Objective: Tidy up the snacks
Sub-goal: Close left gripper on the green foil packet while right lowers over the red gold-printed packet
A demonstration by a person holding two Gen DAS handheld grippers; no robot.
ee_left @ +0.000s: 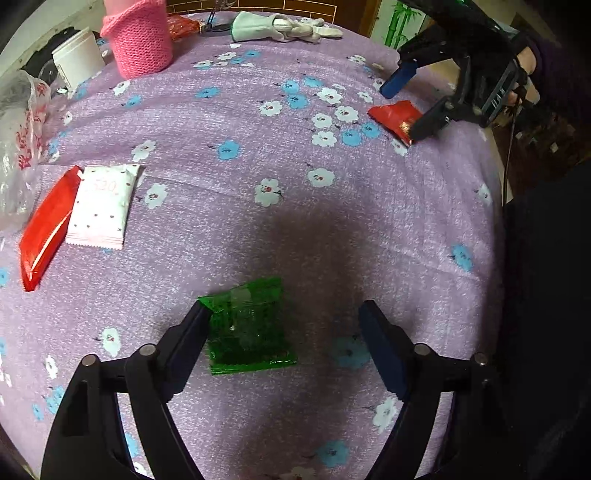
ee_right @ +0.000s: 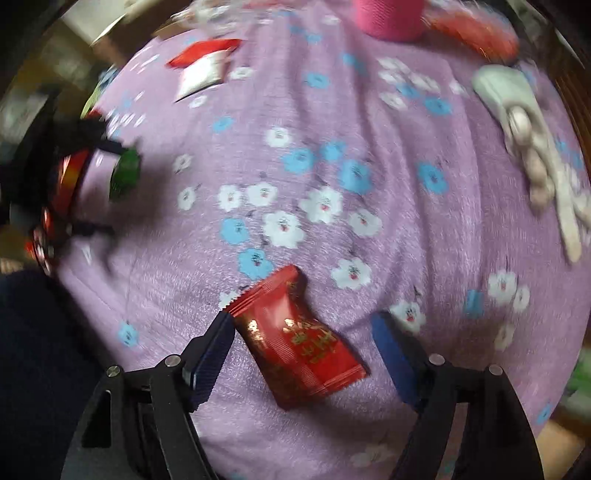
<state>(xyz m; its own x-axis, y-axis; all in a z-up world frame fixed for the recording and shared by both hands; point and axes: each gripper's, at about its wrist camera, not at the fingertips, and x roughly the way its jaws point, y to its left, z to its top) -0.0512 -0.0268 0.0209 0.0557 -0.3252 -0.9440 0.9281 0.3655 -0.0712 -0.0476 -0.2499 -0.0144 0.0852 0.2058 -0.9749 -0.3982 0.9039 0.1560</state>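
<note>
Here, the scene is set out from the snacks outward.

Green packet point(ee_left: 249, 326): seen in the lower middle of the left wrist view, lying flat on the cloth; its upper left corner is touched by the left finger of the left gripper point(ee_left: 284, 325), while the other finger stands well clear on the packet's right.

Left gripper state: the jaws are spread wide; the packet lies between them, ungripped.

Red packet point(ee_right: 299, 339): found in the lower middle of the right wrist view, lying flat and slanted on the cloth, between the fingers of the right gripper point(ee_right: 303, 332); its crimped upper left end is just beside the left finger, and a gap is left to the right finger.

Right gripper state: released, with the jaws held apart and nothing pressed.

Other packets: a white packet point(ee_left: 101, 206) is laid partly over a long red packet point(ee_left: 46, 229) at the left edge of the left wrist view.

Cloth: a purple cloth point(ee_left: 258, 229) printed with white and blue flowers is spread under everything.

Upper edge, left wrist view: a pink knitted holder point(ee_left: 142, 40), a white tub point(ee_left: 77, 55) and a white glove point(ee_left: 280, 27) are placed there.

Far left: a clear plastic bag point(ee_left: 20, 129) with red print is seen.
</note>
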